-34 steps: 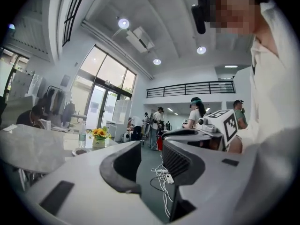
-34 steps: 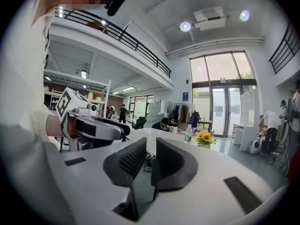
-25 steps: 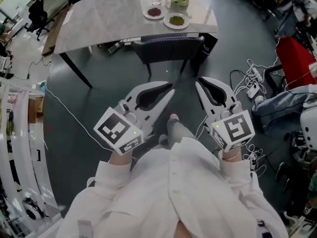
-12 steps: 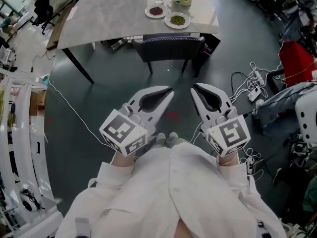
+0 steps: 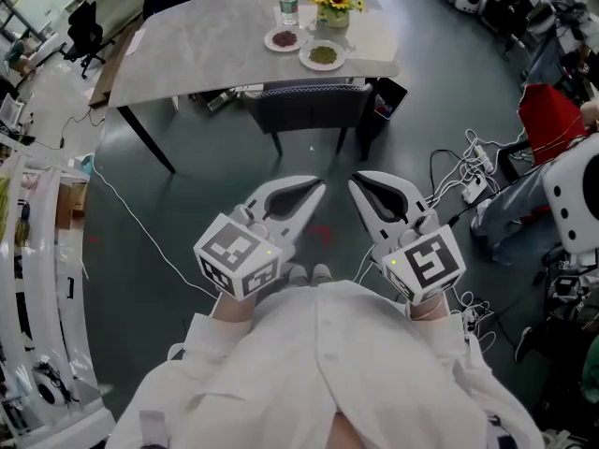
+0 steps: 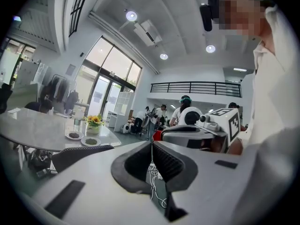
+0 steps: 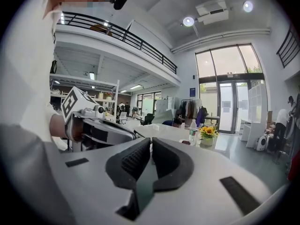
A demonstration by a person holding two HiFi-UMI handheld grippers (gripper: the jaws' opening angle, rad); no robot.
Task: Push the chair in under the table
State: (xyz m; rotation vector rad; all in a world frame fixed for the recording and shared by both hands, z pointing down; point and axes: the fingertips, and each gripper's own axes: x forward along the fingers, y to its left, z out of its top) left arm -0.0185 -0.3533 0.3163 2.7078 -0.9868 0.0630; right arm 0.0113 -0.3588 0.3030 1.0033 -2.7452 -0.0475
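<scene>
- Grey floor (image 5: 187,223); worktop (image 5: 206,45) at the far side.
- Chair (image 5: 309,106) stands at the worktop edge, seat apparently partly beneath it.
- Left gripper (image 5: 317,188) and right gripper (image 5: 357,179): jaws together, empty, apart from the chair; right jaws just closed.

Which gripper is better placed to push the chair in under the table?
Left, marginally. The left gripper aims near the middle of the chair back; the right gripper aims nearer its right end. Both are shut and apart from it.
</scene>
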